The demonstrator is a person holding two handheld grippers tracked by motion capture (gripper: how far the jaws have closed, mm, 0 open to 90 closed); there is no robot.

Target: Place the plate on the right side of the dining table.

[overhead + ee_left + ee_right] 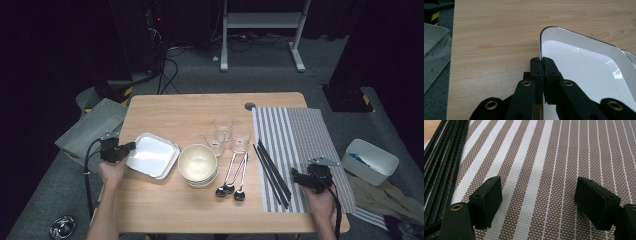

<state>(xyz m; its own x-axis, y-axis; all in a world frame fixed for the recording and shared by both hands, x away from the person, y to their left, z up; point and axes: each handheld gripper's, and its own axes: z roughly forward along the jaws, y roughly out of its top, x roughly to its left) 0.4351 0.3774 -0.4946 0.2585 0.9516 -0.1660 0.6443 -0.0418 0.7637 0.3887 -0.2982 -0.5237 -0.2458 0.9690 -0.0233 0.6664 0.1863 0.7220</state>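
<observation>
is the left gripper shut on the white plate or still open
Shut on it. The left gripper has both jaws pressed on the rim of the top white plate.

Bare table (200, 112) behind; bowls (198, 165) crowd the plates' (152, 155) right side.

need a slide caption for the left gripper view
Left gripper shut on the rim of a white square plate lying on a wooden table.

Looks like a lab or recording studio staged as a dining setup. Dark curtained surroundings, grey carpet (280, 75), loose cables (170, 65) trailing to black equipment, a white metal stand (262, 22) behind. Lone wooden desk (190, 112) laid with plates (152, 156), bowls (197, 164), glasses (223, 123), spoons (230, 175), striped placemat (300, 135); storage bins (87, 130) beside.
</observation>
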